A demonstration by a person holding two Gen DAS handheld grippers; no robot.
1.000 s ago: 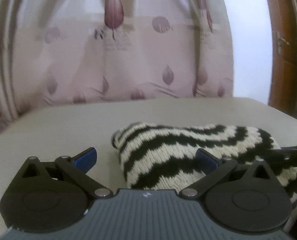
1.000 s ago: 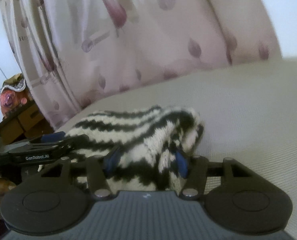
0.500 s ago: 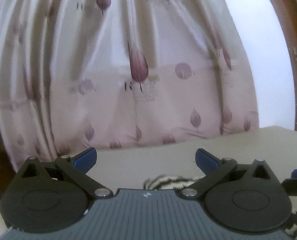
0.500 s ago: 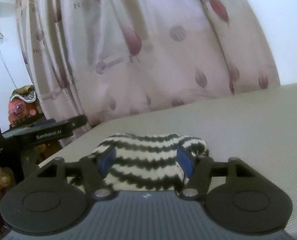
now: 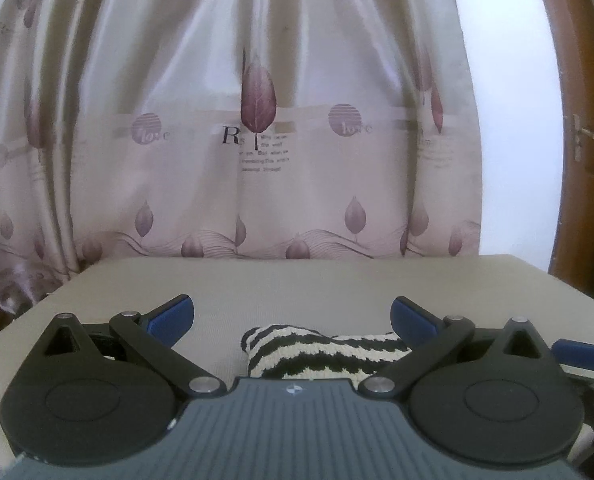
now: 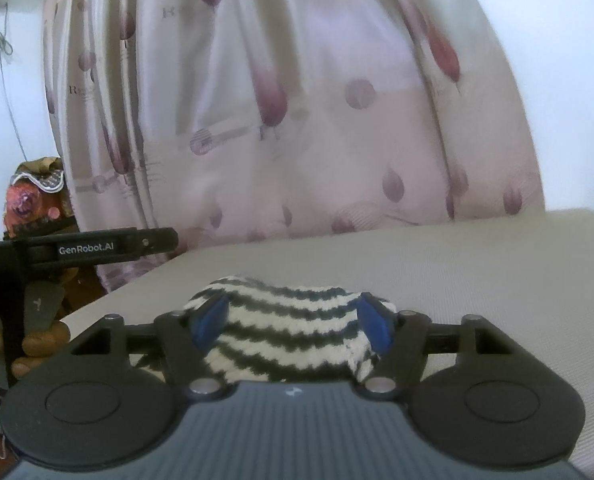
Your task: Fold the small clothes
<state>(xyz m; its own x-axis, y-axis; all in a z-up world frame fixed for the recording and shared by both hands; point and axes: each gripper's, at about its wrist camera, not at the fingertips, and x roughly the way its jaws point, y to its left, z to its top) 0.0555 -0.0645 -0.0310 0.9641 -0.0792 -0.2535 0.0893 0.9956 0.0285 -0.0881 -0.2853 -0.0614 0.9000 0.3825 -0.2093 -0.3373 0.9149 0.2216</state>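
A folded knitted garment with black and cream zigzag stripes (image 5: 325,356) lies on the beige table (image 5: 297,280). My left gripper (image 5: 293,316) hovers above and just behind it, open wide, with nothing between its blue pads. In the right wrist view the garment (image 6: 281,344) shows between and beyond the blue fingertips of my right gripper (image 6: 291,324). Its jaws are opening and the pads stand clear of the knit. The left gripper's black arm (image 6: 97,248) and the hand (image 6: 37,344) holding it show at the left. A blue fingertip (image 5: 581,350) of the right gripper shows at the left wrist view's right edge.
A pink curtain with leaf prints (image 5: 257,120) hangs right behind the table's far edge. A brown wooden door (image 5: 577,140) stands at the right. Cluttered objects (image 6: 29,200) sit off the table's left side. Bare tabletop (image 6: 477,272) stretches to the right of the garment.
Both grippers have lifted up and away from the garment, so more curtain shows. The right jaws have widened and let go of the knit's folds. The left stayed open.
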